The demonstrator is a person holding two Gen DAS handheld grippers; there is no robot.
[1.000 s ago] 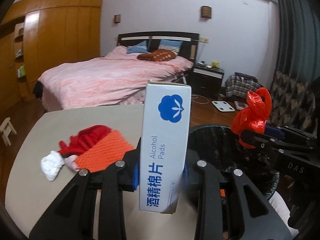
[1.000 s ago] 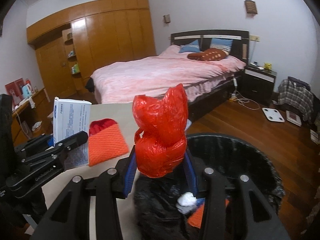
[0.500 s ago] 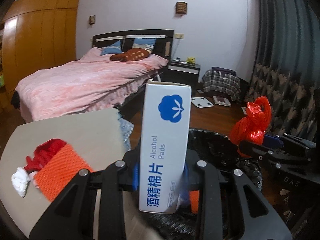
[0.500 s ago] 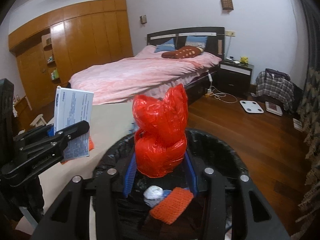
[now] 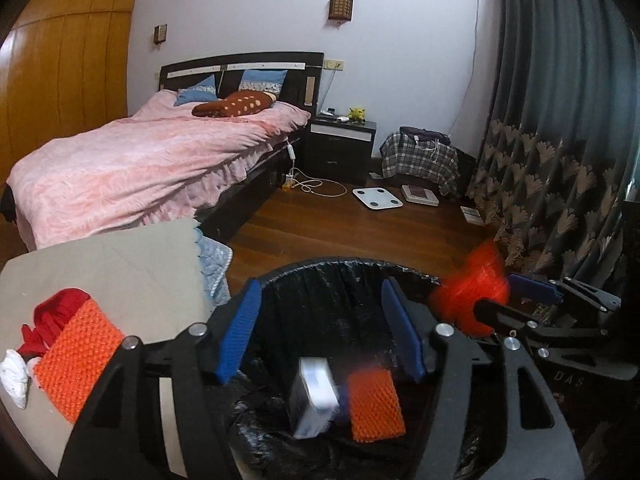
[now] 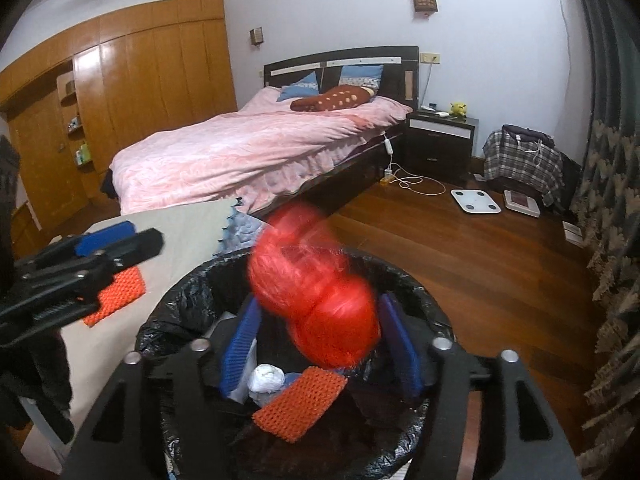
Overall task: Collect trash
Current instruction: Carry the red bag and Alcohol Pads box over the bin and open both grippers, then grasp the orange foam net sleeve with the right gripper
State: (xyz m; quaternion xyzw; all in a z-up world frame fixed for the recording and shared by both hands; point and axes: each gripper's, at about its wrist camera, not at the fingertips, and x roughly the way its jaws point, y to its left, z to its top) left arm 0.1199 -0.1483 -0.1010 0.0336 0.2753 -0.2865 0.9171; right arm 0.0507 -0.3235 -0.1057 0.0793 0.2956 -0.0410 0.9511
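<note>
Black plastic lines the trash bin (image 5: 352,280), which sits under both claws at the edge of the table (image 5: 132,264). From the left wrist view, the left claw (image 5: 320,328) stands wide open over the bin mouth, its blue pads (image 5: 238,336) spread apart with nothing between them. Below it, inside the bin, lies a white and blue box (image 5: 314,398), blurred, tilted on its end, and just beside it at 3 o'clock an orange mesh piece (image 5: 374,406).

On the table at 9 o'clock from the left claw rest a second orange mesh pad (image 5: 78,364), a red cloth (image 5: 52,316) touching it and a white wad (image 5: 14,376) at the table's near edge.

From the right wrist view, the right claw (image 6: 320,344) is also open, its blue pads (image 6: 240,344) held apart. A red plastic bag (image 6: 316,296) is smeared by blur between them and above the bin (image 6: 416,292); whether it touches either pad cannot be told. Under the bag, in the bin, lie a white crumpled ball (image 6: 266,378) and the orange mesh piece (image 6: 300,408).

Beyond, at 12 o'clock, a bed (image 6: 248,152) with a pink cover stands on the wooden floor (image 6: 460,256).
</note>
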